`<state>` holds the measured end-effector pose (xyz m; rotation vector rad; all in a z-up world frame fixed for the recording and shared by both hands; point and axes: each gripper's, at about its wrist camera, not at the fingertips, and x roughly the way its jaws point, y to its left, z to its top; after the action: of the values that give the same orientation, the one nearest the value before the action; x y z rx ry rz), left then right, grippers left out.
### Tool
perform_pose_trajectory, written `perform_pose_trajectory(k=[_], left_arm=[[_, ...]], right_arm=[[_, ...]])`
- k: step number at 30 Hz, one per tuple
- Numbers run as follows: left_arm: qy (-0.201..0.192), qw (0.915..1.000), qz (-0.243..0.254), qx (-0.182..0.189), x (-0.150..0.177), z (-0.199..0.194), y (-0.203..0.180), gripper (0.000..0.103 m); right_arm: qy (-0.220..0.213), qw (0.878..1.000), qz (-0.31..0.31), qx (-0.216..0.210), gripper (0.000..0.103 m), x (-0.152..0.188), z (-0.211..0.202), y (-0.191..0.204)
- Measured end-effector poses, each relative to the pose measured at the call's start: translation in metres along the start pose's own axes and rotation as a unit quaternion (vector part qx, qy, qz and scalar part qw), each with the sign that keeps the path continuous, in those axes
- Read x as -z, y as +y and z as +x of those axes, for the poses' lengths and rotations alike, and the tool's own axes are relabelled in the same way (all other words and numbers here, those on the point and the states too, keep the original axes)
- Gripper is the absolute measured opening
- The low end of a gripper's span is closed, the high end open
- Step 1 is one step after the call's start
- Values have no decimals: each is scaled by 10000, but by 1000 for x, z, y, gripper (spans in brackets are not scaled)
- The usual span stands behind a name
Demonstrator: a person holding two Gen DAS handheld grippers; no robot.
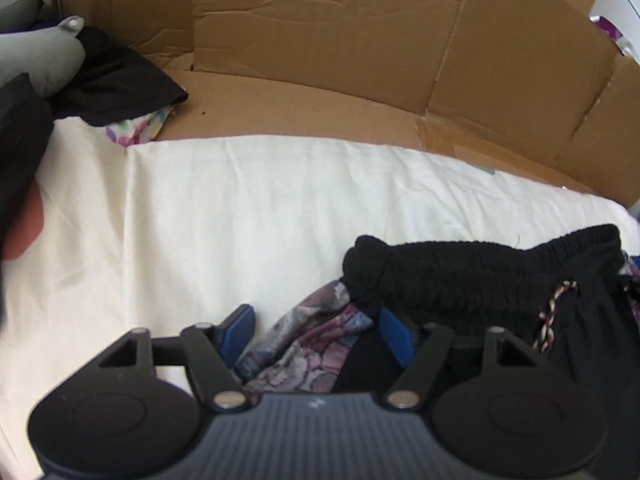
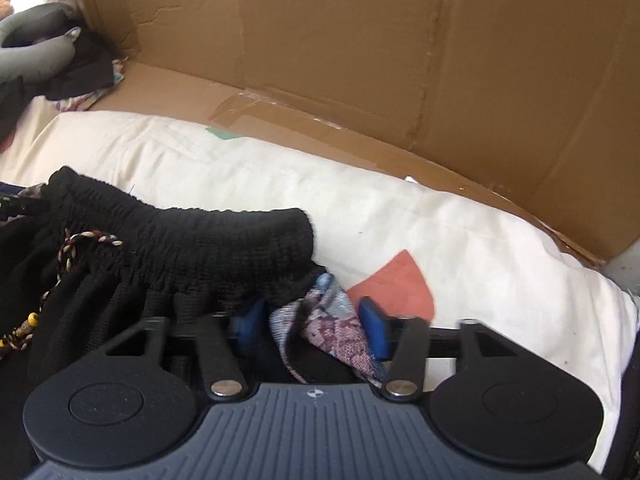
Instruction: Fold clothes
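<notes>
Trousers [image 1: 480, 276] lay at the near edge of the cream sheet [image 1: 240, 208], waistband toward the cardboard [image 1: 320, 40]. I judged this the gripping step: left gripper [image 1: 316, 332] and right gripper [image 2: 312, 324] had jaws wide apart around patterned lining, not pinching. Closing came next. No writing was legible.

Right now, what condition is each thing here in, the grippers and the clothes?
Left gripper: open, patterned fabric between its fingers.
Right gripper: open, patterned fabric between its fingers.
Black garment: unfolded, elastic waistband bunched on the sheet.
Braided drawstring: loose.
White sheet: spread, lightly creased.
Cardboard box: opened out, flaps flattened.
</notes>
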<state>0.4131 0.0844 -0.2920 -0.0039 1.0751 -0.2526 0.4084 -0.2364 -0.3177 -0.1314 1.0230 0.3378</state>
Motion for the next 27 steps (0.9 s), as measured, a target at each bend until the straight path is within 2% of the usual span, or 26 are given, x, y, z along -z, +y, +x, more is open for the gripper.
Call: perform_pose_trajectory(k=[1,3,4,6,7,14,27], left_arm=[[52,10000,-13,44,0,0,-2,49],[159,9998,56,127,-1,1,-4,38],[188,9997,121,130,-2,2,-6,27],[141,9996,120,198,-5,-2,-5,14],[114,9996,115,233,-6,-3,-4,11],[-510,9986,145,83,-19,-29,-2,8],[-923,9949,272,-310,-55,-21,-5,9]], right_arm=[[3,10000,14,-24,31,-1,0,1],[-5,10000,-24,-9,23,-3,-1,4],[-6,10000,-30,-8,19,-4,-2,5],[-29,10000,11,-5,15,-6,-6,5],[-67,10000,-20,12,14,-7,-9,5],[-392,9986,-273,206,11,-24,-26,9],[-644,9952,-349,648,13,-61,-16,16]])
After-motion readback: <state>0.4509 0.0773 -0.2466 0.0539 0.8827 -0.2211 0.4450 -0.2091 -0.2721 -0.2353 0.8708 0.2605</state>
